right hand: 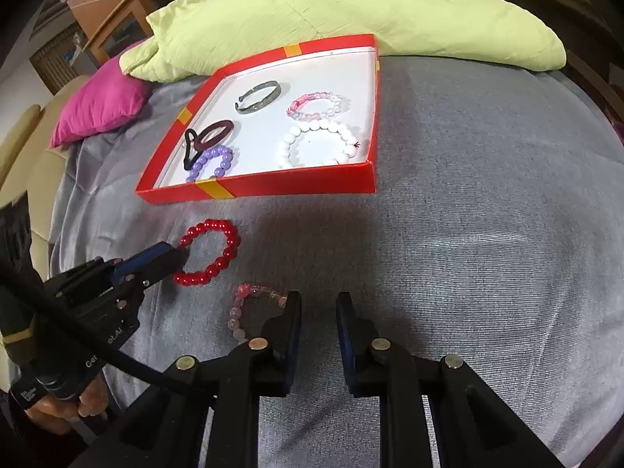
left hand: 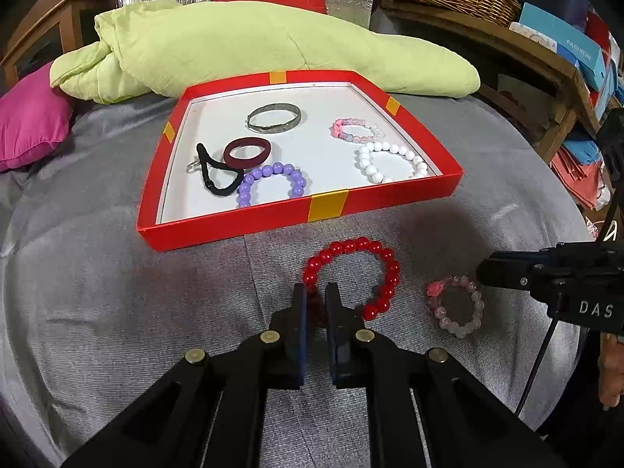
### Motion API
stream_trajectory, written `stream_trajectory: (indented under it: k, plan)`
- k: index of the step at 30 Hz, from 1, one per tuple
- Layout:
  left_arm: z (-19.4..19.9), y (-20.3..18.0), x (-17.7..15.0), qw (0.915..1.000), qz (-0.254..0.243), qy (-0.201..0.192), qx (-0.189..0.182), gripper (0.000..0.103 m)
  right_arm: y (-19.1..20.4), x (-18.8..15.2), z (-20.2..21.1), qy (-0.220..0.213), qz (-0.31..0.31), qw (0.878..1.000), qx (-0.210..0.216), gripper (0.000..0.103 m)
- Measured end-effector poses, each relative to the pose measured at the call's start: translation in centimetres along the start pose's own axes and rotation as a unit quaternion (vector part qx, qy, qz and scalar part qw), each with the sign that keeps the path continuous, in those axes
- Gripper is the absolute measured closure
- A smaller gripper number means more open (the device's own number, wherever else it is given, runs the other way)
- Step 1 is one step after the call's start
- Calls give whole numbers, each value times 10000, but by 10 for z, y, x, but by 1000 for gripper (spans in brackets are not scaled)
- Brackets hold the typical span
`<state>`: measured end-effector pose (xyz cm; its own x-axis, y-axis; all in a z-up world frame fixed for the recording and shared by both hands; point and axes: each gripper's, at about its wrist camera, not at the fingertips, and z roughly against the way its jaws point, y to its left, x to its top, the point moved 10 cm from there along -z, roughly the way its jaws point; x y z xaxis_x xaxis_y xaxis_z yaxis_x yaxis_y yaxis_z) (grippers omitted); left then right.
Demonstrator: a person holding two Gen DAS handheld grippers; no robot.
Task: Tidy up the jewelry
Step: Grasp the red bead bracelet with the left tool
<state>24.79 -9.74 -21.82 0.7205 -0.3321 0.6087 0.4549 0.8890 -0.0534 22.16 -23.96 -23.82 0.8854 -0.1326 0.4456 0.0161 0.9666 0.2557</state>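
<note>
Nearest, on the grey bedspread [right hand: 448, 253]: left tongs [left hand: 316, 292] narrowed onto the near arc of the red glossy bead bracelet [left hand: 374, 265], beads between the pads, apparently gripped. Right tongs [right hand: 319, 300] stand apart, empty, touching the pale pink crystal bead bracelet [right hand: 241, 312]. These two remain outside. Farther, the shallow red cardboard box lid [left hand: 249, 222] holds six pieces: purple, white and pink bead bracelets, two hair ties, metal bangle. Judged mostly done.

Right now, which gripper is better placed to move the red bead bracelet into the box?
Left. The left gripper already straddles the red bead bracelet at its near edge. The right gripper sits open by the pale pink bracelet instead, farther from the red box.
</note>
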Motion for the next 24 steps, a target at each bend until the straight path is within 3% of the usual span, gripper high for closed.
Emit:
stream_trajectory:
  k: [12, 15, 19, 24]
  plan:
    - [8, 12, 5, 9996, 183, -132, 149, 94, 8, -5, -3, 240, -64, 9995, 183, 82]
    - [8, 10, 6, 9997, 153, -143, 100, 89, 6, -4, -2, 223, -43, 9997, 102, 82]
    - [7, 5, 5, 9998, 99, -127, 66, 61, -1, -2, -1, 196, -97, 9997, 67, 82]
    - [7, -1, 7, 9999, 23, -166, -22, 58, 9, -3, 3, 197, 77, 9993, 307, 82]
